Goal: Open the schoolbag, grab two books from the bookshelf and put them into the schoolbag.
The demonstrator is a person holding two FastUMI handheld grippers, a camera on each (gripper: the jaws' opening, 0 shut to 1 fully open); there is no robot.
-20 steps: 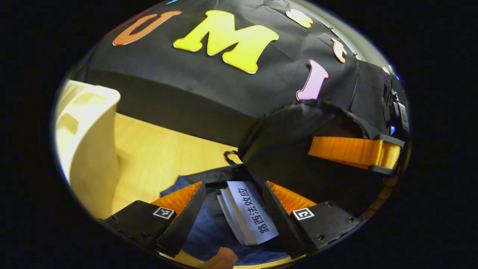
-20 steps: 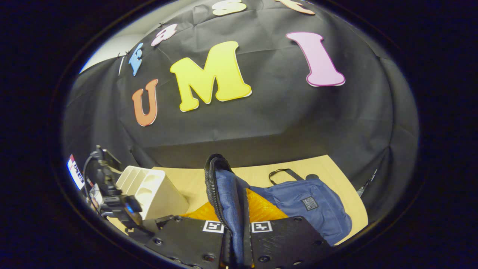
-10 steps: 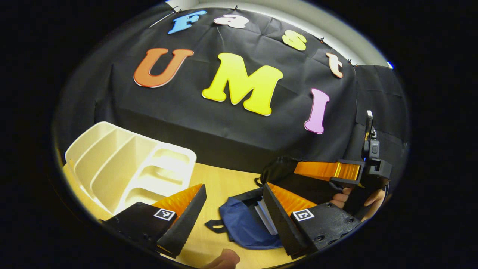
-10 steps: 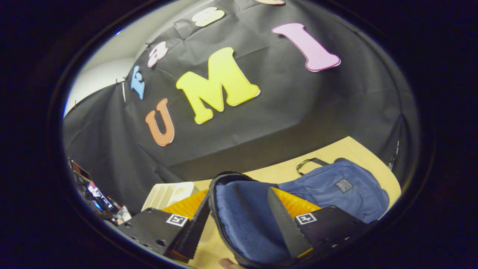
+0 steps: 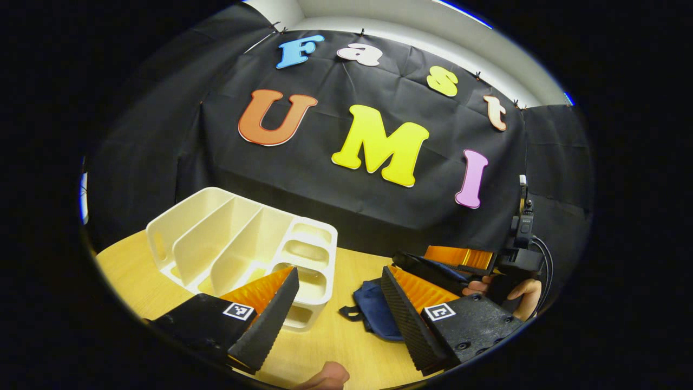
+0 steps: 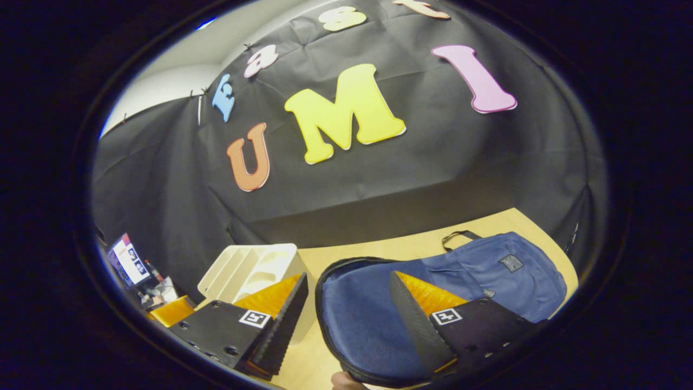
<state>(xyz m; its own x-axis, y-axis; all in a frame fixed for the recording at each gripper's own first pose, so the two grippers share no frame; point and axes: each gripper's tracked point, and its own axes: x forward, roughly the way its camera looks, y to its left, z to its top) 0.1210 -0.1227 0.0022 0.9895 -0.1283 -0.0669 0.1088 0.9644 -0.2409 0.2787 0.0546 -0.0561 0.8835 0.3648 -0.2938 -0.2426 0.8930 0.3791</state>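
The blue schoolbag lies on the wooden table, its dark-edged flap folded open toward me. My right gripper is open above the flap, one finger on each side, neither pressing on it. My left gripper is open and holds nothing, raised above the table between the white bookshelf and the schoolbag. The bookshelf's slots look empty. In the left gripper view the right gripper and a hand sit over the bag at the right.
Black cloth walls close off the back of the table. A thumb tip shows at the bottom edge. In the right gripper view the bookshelf stands left of the bag, and a screen sits at the far left.
My left gripper pulled up and back from the bag, where a book lay between its fingers. My right gripper let go of the flap, which dropped flatter.
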